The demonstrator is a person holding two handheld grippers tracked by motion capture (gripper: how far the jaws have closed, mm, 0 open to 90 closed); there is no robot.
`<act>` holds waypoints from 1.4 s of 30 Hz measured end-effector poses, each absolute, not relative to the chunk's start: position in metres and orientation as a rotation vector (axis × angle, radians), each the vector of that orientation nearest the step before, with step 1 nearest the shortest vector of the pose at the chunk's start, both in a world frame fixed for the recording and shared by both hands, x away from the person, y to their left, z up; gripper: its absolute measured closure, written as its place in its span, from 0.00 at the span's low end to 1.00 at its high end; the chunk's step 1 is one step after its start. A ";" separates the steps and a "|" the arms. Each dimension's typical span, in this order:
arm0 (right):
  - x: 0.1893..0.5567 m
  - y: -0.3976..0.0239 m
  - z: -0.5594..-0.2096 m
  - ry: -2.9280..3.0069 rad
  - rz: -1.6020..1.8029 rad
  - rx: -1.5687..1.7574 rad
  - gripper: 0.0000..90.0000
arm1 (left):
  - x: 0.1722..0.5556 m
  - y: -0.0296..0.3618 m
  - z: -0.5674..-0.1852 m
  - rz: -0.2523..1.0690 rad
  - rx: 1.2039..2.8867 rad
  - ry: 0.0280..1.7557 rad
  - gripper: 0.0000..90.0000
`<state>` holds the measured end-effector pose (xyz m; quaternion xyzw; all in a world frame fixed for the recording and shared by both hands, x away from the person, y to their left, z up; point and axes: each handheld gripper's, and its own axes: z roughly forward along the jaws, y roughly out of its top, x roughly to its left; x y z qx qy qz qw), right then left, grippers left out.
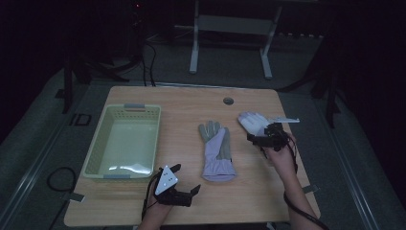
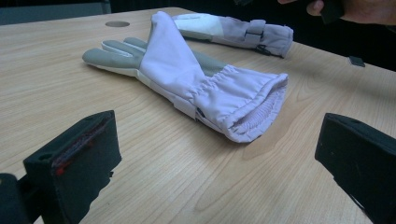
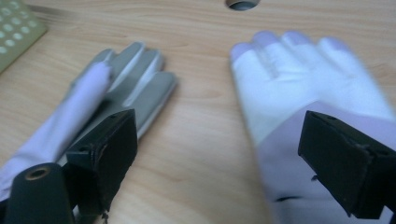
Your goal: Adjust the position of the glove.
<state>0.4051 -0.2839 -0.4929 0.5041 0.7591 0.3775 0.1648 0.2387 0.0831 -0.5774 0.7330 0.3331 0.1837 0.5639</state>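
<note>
Two pale lilac gloves lie flat on the wooden table [image 1: 143, 98]. The middle glove [image 1: 218, 151] has grey fingers and its cuff faces the near edge. In the left gripper view this glove [image 2: 196, 79] lies ahead of my left gripper [image 2: 217, 154], whose jaws stand wide apart with nothing between them. My left gripper [image 1: 186, 178] rests near the table's front edge, left of that cuff. The second glove [image 1: 253, 122] lies to the right. My right gripper [image 1: 262, 132] hovers over its cuff end, open. In the right gripper view the white-palmed glove [image 3: 299, 79] passes under my right gripper [image 3: 224, 149], apart from both pads.
A pale green plastic basket [image 1: 98, 143] stands on the left half of the table, with nothing in it. A round cable hole [image 1: 228, 101] sits near the far edge. Beyond the table stands a metal frame [image 1: 194, 48] on a dark floor.
</note>
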 end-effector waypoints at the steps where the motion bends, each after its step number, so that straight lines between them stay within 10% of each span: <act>1: 0.409 -0.287 -0.493 2.163 1.065 1.447 0.13 | 0.239 0.083 -0.577 0.431 1.724 0.783 0.00; 24: 0.446 -0.333 -0.533 2.208 0.808 1.542 0.61 | 0.239 0.083 -0.577 0.435 1.726 0.783 0.00; 42: 0.407 -0.319 -0.483 2.054 0.839 1.708 0.87 | 0.238 0.082 -0.577 0.441 1.727 0.783 0.00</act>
